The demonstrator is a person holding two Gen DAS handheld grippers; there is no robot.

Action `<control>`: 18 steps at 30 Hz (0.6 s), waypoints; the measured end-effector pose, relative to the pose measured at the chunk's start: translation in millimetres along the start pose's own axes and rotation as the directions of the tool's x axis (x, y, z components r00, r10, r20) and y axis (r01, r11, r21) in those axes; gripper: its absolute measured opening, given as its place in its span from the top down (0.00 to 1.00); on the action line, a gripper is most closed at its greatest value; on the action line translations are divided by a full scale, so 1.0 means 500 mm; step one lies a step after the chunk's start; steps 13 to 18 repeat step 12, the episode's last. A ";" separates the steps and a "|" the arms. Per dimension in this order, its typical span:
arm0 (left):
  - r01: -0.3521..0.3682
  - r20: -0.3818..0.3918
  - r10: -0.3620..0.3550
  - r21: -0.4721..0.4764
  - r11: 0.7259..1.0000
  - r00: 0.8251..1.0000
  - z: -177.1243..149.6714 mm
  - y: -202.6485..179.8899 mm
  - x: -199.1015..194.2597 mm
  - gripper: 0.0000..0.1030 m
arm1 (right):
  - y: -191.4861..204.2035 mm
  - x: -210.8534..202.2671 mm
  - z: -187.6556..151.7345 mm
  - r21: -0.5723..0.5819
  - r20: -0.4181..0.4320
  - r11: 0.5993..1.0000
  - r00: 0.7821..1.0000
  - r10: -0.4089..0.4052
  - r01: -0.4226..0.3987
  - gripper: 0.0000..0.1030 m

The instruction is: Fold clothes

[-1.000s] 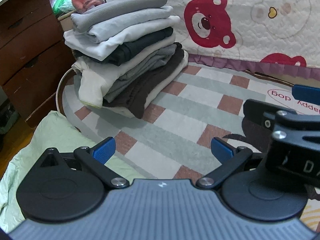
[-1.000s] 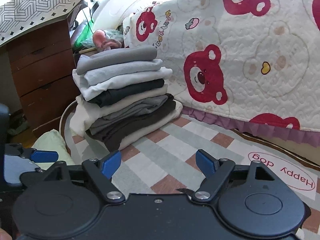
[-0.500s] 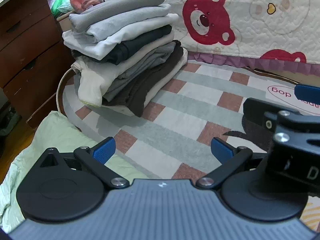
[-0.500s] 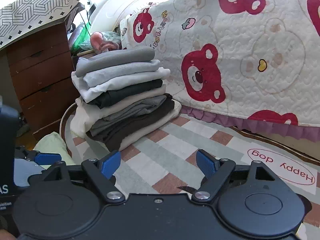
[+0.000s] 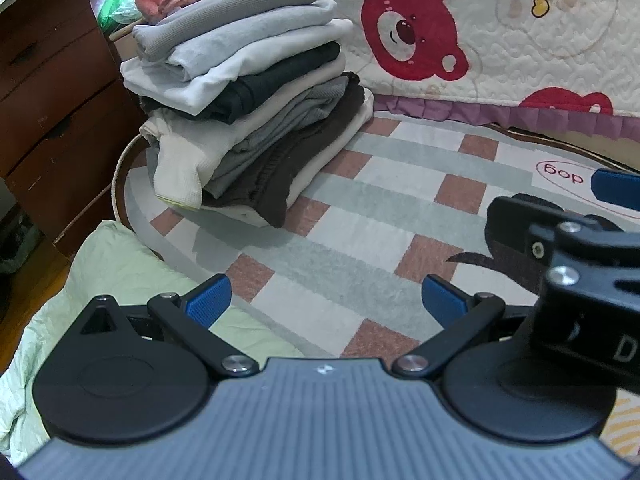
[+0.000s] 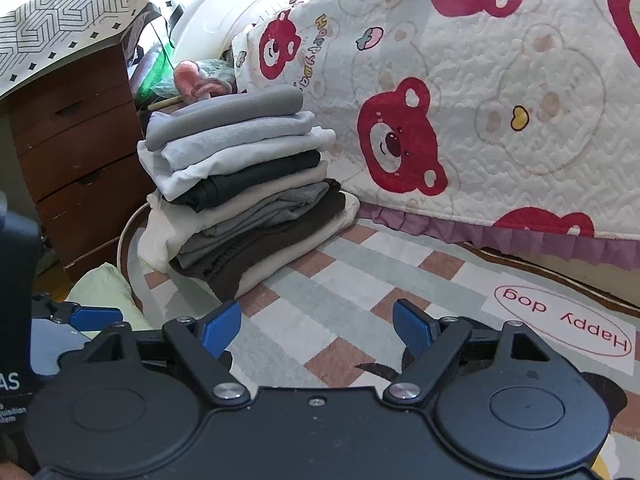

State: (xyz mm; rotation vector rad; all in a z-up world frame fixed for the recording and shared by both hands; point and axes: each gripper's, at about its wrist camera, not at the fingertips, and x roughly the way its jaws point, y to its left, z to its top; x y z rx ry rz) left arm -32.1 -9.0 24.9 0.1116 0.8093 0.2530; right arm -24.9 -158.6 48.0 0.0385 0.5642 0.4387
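A tall stack of folded clothes (image 5: 248,96) in grey, white, black and brown rests on the checked rug (image 5: 384,208), ahead and to the left; the right wrist view shows the same stack (image 6: 240,184). My left gripper (image 5: 326,300) hovers open over the rug, nothing between its blue pads. A pale green cloth (image 5: 120,276) lies under its left finger, and its edge (image 6: 106,286) peeks out in the right wrist view. My right gripper (image 6: 318,330) is open too and holds nothing. It shows at the right edge of the left wrist view as a black body (image 5: 580,264).
A dark wooden chest of drawers (image 5: 48,92) stands left of the stack. A quilt with red bears (image 6: 480,120) hangs down behind the rug. The rug carries a "Happy dog" label (image 6: 564,324). A pink plush thing (image 6: 188,82) sits behind the stack.
Both views have crept slightly, so the stack and quilt sit a little further left and higher. Both grippers stay open and empty.
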 end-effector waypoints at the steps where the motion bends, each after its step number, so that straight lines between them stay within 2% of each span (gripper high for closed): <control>1: 0.004 -0.001 -0.004 -0.001 1.000 1.000 0.000 0.000 0.000 0.00 | -0.001 0.000 -0.001 0.005 -0.001 1.000 1.000 0.001 -0.001 0.16; 18: 0.010 -0.014 -0.010 0.028 1.000 1.000 0.000 -0.005 0.001 0.00 | -0.004 0.002 -0.006 0.014 -0.009 1.000 1.000 -0.007 0.007 0.16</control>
